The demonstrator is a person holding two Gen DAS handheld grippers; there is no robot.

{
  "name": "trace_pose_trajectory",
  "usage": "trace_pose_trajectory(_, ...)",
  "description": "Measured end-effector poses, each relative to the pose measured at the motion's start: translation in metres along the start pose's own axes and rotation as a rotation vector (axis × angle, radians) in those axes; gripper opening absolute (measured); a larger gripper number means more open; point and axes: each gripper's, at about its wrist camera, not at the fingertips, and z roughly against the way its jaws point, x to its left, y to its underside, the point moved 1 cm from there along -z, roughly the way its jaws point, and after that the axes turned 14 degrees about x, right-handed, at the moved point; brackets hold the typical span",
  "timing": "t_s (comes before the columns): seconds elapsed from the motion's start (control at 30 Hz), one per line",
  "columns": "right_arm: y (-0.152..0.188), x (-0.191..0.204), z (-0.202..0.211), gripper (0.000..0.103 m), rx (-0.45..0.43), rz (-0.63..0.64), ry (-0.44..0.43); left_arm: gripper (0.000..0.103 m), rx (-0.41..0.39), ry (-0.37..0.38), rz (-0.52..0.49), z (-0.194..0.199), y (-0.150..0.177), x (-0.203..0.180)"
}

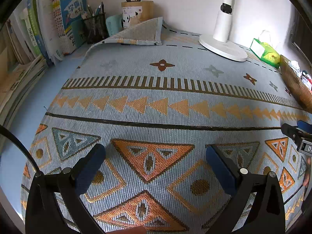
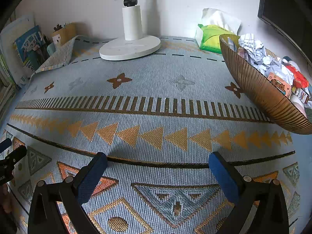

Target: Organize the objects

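My left gripper (image 1: 156, 156) stands wide open over the patterned blue cloth (image 1: 156, 97), nothing between its blue pads. My right gripper (image 2: 158, 161) is also wide open and empty above the same cloth (image 2: 156, 89). A ribbed brown bowl (image 2: 259, 89) sits at the right, filled with crumpled paper (image 2: 255, 52), small packets and other bits. The bowl's edge (image 1: 294, 81) shows at the far right of the left wrist view. Part of the right gripper (image 1: 298, 134) appears at that view's right edge, and part of the left gripper (image 2: 9, 159) at the left edge of the right wrist view.
A white lamp base (image 2: 130, 47) stands at the back by the wall, a green tissue pack (image 2: 212, 37) right of it. Books (image 1: 58, 23), a mesh pen cup (image 1: 95, 27) and a wooden holder (image 1: 136, 11) line the back left. The cloth's back corner (image 1: 140, 31) is folded over.
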Motion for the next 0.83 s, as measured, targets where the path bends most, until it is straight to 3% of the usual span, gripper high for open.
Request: trace_pose_trajectory(0.83, 0.0001, -0.0003, 0.0008, 0.103, 0.000, 0.001, 0.000, 0.103, -0.001, 0.002, -0.001, 0.0006, 0.0009, -0.0005)
